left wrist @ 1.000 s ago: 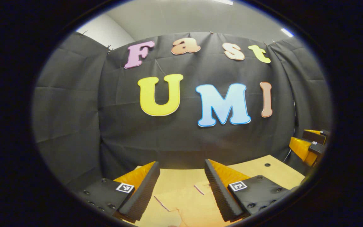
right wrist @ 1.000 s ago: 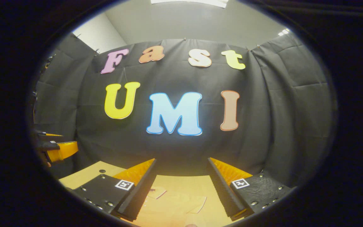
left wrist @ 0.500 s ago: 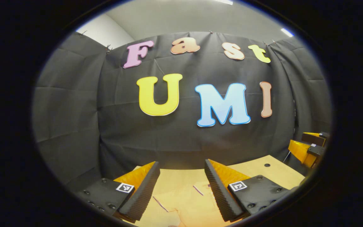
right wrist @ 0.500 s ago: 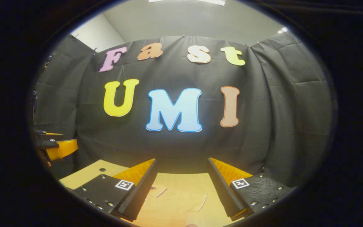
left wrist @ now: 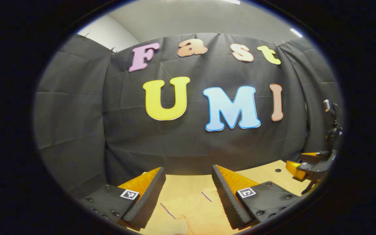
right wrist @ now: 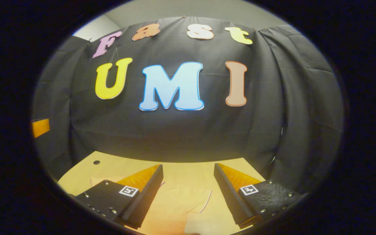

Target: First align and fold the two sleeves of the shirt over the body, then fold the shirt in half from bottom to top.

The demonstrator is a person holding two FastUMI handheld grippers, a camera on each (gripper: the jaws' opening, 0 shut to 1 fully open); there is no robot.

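1. Your left gripper (left wrist: 186,192) hangs above the light wooden table (left wrist: 273,178), aimed level at the booth wall, jaws wide apart and empty.
2. Your right gripper (right wrist: 188,191) tilts down toward the table (right wrist: 181,168), jaws wide and holding nothing; in the left gripper view it (left wrist: 300,165) sits at the right edge.
3. The pale peach shirt (right wrist: 178,204) lies flat on the table below both grippers, nearly matching the wood, its thin dark-edged hems (left wrist: 166,210) visible.

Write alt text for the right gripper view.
The right gripper hangs open above a pale shirt spread on a wooden table, nothing between its fingers. Behind the table hangs the booth's black cloth wall.
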